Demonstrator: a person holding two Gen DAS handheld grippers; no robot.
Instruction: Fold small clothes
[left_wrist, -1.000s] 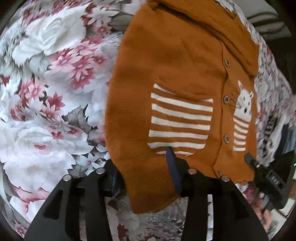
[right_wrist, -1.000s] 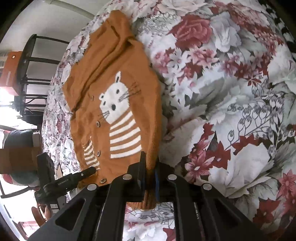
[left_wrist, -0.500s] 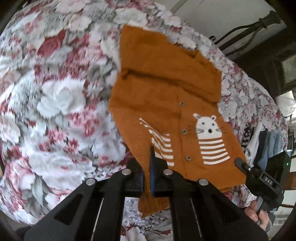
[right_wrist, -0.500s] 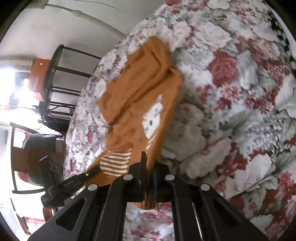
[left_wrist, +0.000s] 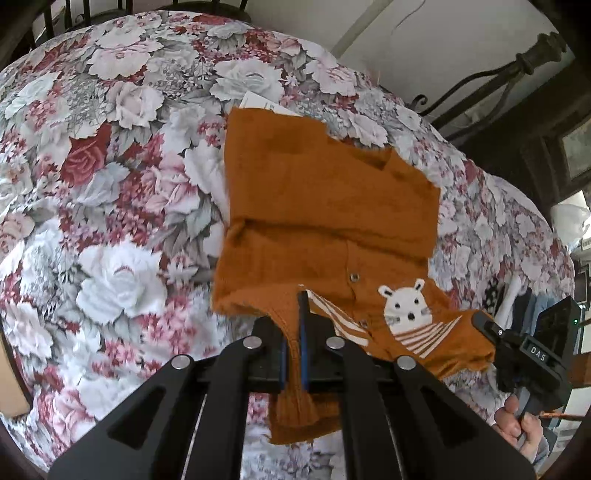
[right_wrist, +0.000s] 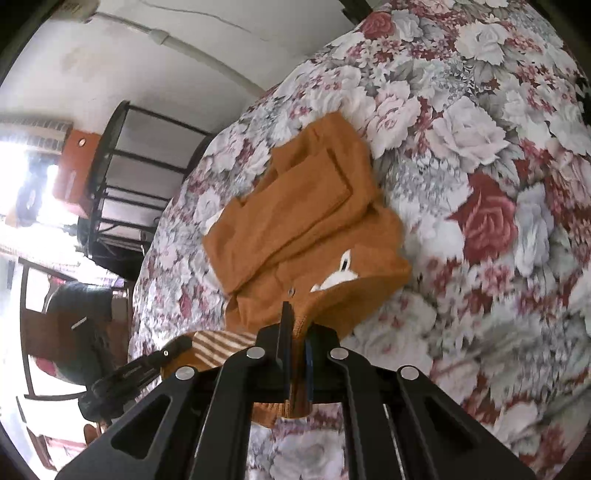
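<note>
A small orange knit cardigan (left_wrist: 325, 221) with white stripes, buttons and a white animal face lies on the floral bedspread (left_wrist: 110, 184). My left gripper (left_wrist: 295, 332) is shut on its bottom hem at one corner and holds that edge lifted off the bed. My right gripper (right_wrist: 295, 343) is shut on the hem at the other corner. The lower half of the cardigan (right_wrist: 306, 229) is raised and curls over toward the collar; both sleeves lie folded across the chest. The right gripper also shows in the left wrist view (left_wrist: 532, 354).
The bedspread (right_wrist: 480, 184) covers the whole bed around the cardigan. A dark metal bed frame (left_wrist: 498, 81) and a wall stand beyond the far edge. A black metal rack (right_wrist: 122, 177) and a chair are off the bed's side. Other clothes (left_wrist: 517, 295) lie at the right.
The left gripper closed on the hem. Both grippers have lifted the hem off the bed and carried it up and toward the collar, so the lower half is rising over the upper half.
</note>
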